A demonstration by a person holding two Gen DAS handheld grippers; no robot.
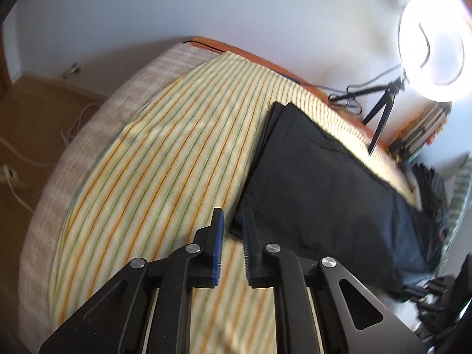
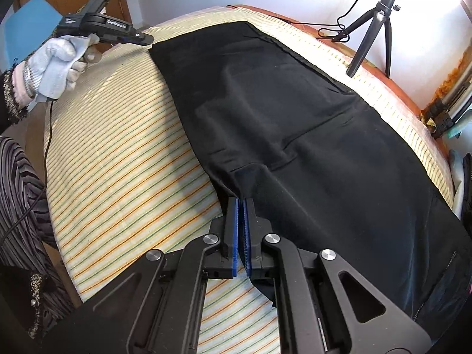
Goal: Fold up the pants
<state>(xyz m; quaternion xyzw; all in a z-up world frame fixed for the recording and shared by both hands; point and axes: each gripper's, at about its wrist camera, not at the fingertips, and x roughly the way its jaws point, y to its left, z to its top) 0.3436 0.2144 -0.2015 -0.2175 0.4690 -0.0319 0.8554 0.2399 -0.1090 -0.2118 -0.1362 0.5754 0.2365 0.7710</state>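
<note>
Currently right gripper [image 2: 241,203] jaws pinched on pants [image 2: 295,112] edge, lower centre; left gripper [image 1: 233,221] jaws slightly apart, empty, over bed [image 1: 153,159]. Advise: regrip far corner, fold evenly.

We see two matte black grippers: the right gripper [image 2: 241,203] and the left gripper [image 1: 233,215] have blue ribbed pads [image 2: 235,230] on the fingers, round silver screws [image 2: 211,239] at the linkage joints and triangular cut-outs in the outer arms. At the upper left of the right wrist view, our left hand [image 2: 59,62] wears a white knit glove, a pink cuff and a dark speckled sleeve edge; a thin black cable [image 2: 47,135] hangs below it. A zebra-striped garment [image 2: 20,194] fills the left edge.
</note>
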